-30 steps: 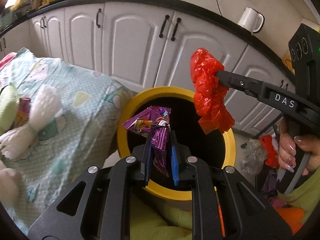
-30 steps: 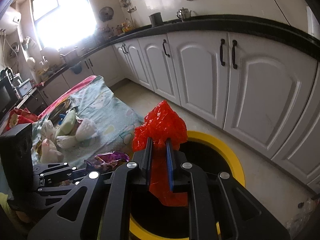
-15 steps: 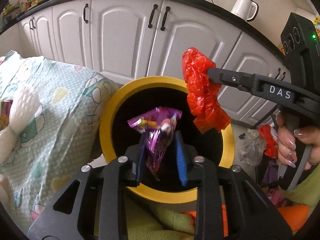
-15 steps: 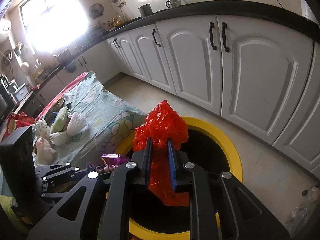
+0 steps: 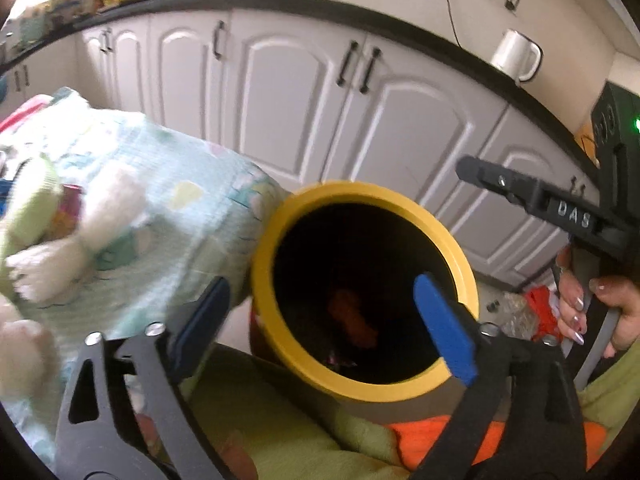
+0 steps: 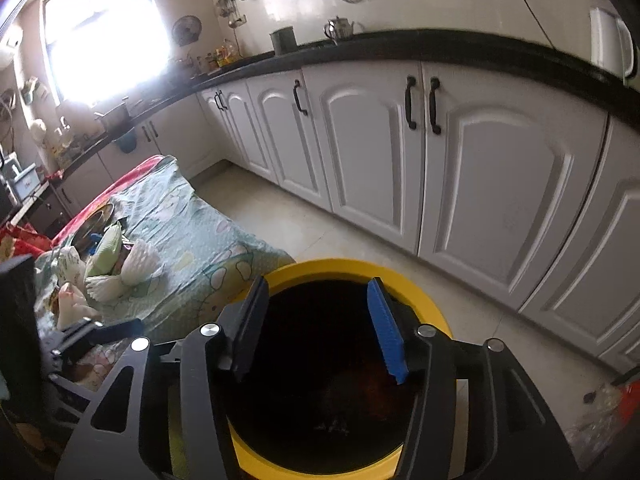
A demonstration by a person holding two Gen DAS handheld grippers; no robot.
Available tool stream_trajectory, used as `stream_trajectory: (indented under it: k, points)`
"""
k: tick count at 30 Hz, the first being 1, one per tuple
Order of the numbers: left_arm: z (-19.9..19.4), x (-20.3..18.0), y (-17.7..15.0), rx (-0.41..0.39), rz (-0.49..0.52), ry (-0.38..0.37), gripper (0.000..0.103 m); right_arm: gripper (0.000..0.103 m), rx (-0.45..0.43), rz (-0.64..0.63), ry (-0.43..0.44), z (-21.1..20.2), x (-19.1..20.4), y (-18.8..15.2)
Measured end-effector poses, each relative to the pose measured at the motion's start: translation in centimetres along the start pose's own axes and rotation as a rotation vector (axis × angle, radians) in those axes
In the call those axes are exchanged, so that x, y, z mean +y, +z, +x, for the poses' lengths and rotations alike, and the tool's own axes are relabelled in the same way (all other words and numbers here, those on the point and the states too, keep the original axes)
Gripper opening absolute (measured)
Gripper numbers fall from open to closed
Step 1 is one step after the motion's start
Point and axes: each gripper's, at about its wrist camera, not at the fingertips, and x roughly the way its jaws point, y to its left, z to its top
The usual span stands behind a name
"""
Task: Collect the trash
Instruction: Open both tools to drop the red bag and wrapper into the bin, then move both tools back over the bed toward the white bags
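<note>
A yellow-rimmed bin [image 5: 404, 204] with a dark inside stands on the floor; it also shows in the right wrist view [image 6: 420, 294]. The red plastic bag [image 5: 354, 318] lies inside it, with the purple wrapper [image 5: 340, 360] low at the bottom. My left gripper [image 5: 320, 324] is open and empty above the bin's near side. My right gripper [image 6: 316, 324] is open and empty right over the bin's mouth; its finger [image 5: 520, 196] shows from the side in the left wrist view.
A table with a pale green patterned cloth [image 5: 168, 184] is left of the bin, with white and green crumpled trash [image 5: 96, 216] on it. White kitchen cabinets [image 6: 480, 168] run behind. More red and clear plastic [image 5: 528, 308] lies on the floor at the right.
Both grippers have opened. The purple wrapper has dropped from the left gripper and the red bag from the right gripper into the bin. The left view has swung left.
</note>
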Motion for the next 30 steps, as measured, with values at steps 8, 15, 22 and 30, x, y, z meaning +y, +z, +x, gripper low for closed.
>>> stream_trajectory:
  k: [8, 15, 22, 30]
  points:
    - [-3.8, 2.6, 0.3, -0.09, -0.058, 0.11, 0.092, 0.053, -0.034, -0.082, 0.013, -0.9, 3.1, 0.3]
    - [-6.9, 5.1, 0.5, -0.158, -0.108, 0.192, 0.092, 0.056, -0.038, -0.142, 0.062, -1.2, 6.6, 0.7]
    - [-9.7, 7.5, -0.1, -0.22, -0.145, 0.267, 0.092, 0.058, -0.048, -0.229, 0.133, -1.5, 11.0, 1.0]
    - [-12.4, 10.3, -1.0, -0.279, -0.202, 0.316, 0.092, 0.06, -0.051, -0.296, 0.206, -1.9, 15.9, 1.2]
